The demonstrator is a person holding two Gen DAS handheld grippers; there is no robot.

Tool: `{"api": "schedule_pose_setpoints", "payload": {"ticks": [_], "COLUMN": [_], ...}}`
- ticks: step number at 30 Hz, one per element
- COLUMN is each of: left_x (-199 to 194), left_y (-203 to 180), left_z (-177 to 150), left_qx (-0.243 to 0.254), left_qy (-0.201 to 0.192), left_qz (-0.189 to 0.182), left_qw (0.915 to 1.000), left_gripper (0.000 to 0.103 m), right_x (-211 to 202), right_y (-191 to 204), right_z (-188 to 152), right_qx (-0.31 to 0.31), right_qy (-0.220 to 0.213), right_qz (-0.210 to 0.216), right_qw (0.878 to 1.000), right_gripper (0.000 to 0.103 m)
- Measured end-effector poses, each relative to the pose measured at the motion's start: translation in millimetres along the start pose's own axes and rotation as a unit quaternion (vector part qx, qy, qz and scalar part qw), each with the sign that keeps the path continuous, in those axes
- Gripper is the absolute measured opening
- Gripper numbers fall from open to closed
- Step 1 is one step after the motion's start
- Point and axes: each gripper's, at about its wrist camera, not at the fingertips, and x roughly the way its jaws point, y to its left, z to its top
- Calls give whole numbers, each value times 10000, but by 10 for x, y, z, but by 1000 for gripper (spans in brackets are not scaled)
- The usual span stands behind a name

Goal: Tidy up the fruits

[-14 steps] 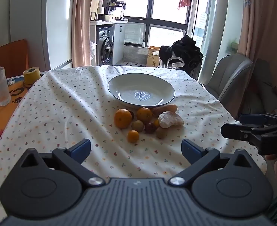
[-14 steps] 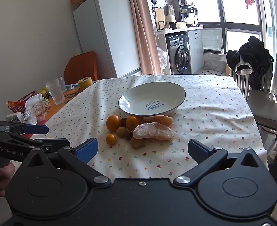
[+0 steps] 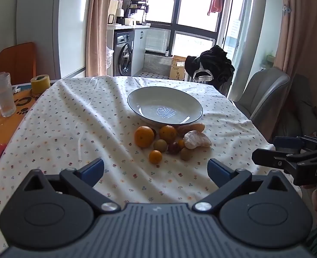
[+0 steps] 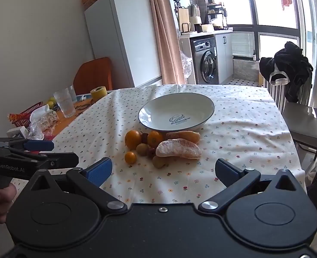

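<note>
Both grippers off the tabletop edge, nothing held. left gripper (image 3: 155, 170) jaws spread wide, empty; right gripper (image 4: 163, 171) same, wide and empty

Fruit all sits in one tight pile on the tablecloth (image 3: 72, 129), just in front of the plate (image 4: 210, 105). Plate has nothing in it, so I'd say sorting not started

Pile, right wrist view: large orange (image 4: 132, 139) at left, second orange (image 4: 155, 138) beside it, peeled segment cluster (image 4: 178, 149) in front of an unpeeled piece (image 4: 185, 136), small kumquat (image 4: 130, 157) nearest left, brownish-green round fruit (image 4: 142, 149), another (image 4: 158, 161) tucked under the peeled cluster, dark red ones in between

Risks as I see them:
- fruit touching each other, so a wide jaw coming in likely knocks neighbours; round ones roll, maybe off the table
- peeled cluster is soft, squeeze could crush or split it
- cloth is wrinkled and loose, a dragging fingertip could snag it and shift the whole pile plus plate
- both grippers aimed at the same pile, collision if they go in together
</note>
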Motion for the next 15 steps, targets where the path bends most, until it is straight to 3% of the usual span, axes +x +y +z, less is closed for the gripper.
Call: {"api": "schedule_pose_setpoints", "payload": {"ticks": [15], "left_x": [-26], "left_y": [49], "left_z": [0], "left_qx": [-68], "left_qy": [-20], "left_qz": [19], "left_qw": [10000], "left_gripper": [101], "right_x": [-44], "right_y": [18], "right_z": [37], "right_qx": [14], "right_qy": [41], "right_qz": [-20], "right_qw": [10000], "right_gripper": [103]}}
